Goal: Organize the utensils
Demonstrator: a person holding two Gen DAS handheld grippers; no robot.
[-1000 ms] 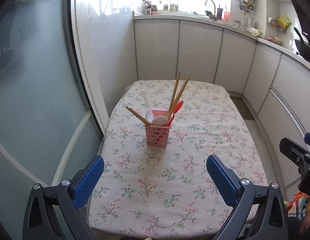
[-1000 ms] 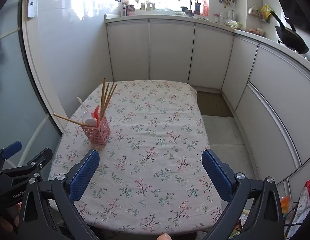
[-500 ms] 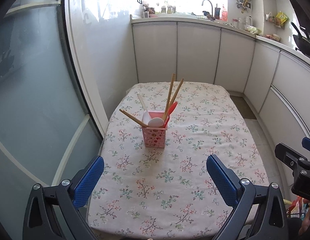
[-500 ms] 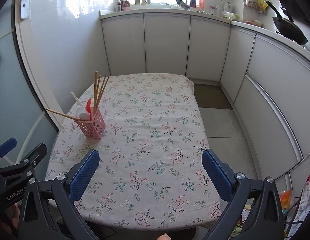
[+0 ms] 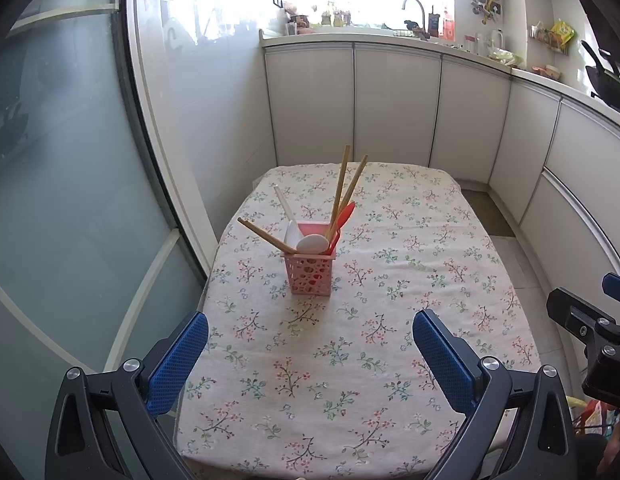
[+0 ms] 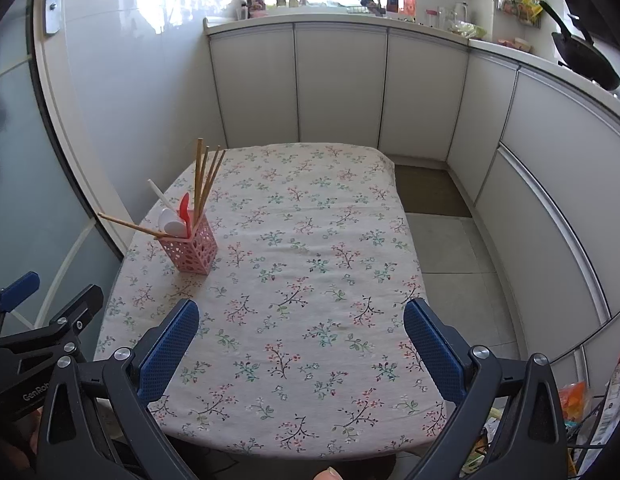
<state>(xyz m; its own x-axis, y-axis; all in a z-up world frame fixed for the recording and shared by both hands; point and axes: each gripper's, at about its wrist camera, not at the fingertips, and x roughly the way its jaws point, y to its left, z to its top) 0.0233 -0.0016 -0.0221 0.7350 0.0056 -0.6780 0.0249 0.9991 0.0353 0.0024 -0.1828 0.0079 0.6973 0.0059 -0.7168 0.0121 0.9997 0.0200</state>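
A pink perforated utensil basket (image 5: 310, 274) stands upright on the floral tablecloth (image 5: 390, 320), left of the table's middle; it also shows in the right wrist view (image 6: 190, 250). It holds wooden chopsticks (image 5: 344, 192), white spoons (image 5: 312, 243) and a red spoon (image 5: 344, 216). One chopstick (image 5: 262, 236) leans out to the left. My left gripper (image 5: 310, 356) is open and empty, above the table's near part, short of the basket. My right gripper (image 6: 300, 340) is open and empty, to the right of the basket.
A frosted glass door (image 5: 70, 200) runs along the table's left side. White cabinets (image 6: 342, 88) with a sink counter stand behind and curve round the right. A wok (image 6: 586, 60) sits on the right counter. Tiled floor (image 6: 450, 248) lies right of the table.
Both grippers have drawn back and risen a little from the table, so the basket looks smaller and farther. Both stay open. The basket and utensils have not moved.
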